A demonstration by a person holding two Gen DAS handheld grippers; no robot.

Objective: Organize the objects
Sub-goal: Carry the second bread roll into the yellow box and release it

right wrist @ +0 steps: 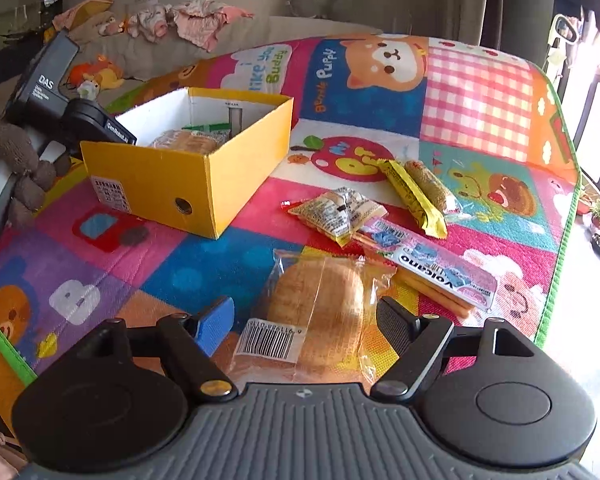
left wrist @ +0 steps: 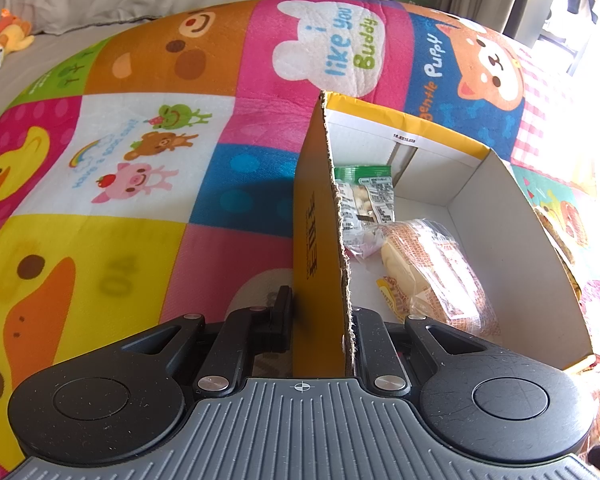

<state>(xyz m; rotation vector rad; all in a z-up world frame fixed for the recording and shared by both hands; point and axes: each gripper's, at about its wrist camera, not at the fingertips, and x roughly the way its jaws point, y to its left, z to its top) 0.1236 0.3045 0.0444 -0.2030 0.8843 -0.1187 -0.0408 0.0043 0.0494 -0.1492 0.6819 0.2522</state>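
- Here, at the left of the right wrist view, the left gripper [right wrist: 100,132] reaches the yellow box [right wrist: 188,184]; the left wrist view shows it clenched on the box wall [left wrist: 320,240], one finger outside, one inside, probably to keep the box steady while it is filled.
- Inside the box lie two packets: a green-topped snack bag [left wrist: 366,196] toward the far end and a wrapped bun [left wrist: 432,268] nearer the camera, touching each other.
- Lower centre of the right wrist view, the right gripper [right wrist: 306,322] stands released, its fingers either side of a second wrapped bun [right wrist: 320,304] lying on the play mat [right wrist: 480,100]; the pads do not press on it, so a pickup looks likely next.
- To the right of the box, four more snacks wait loose on the mat: a small yellow packet [right wrist: 336,212], a pink stick pack [right wrist: 436,268], a long yellow wrapper [right wrist: 414,198] and a brown roll [right wrist: 430,184].
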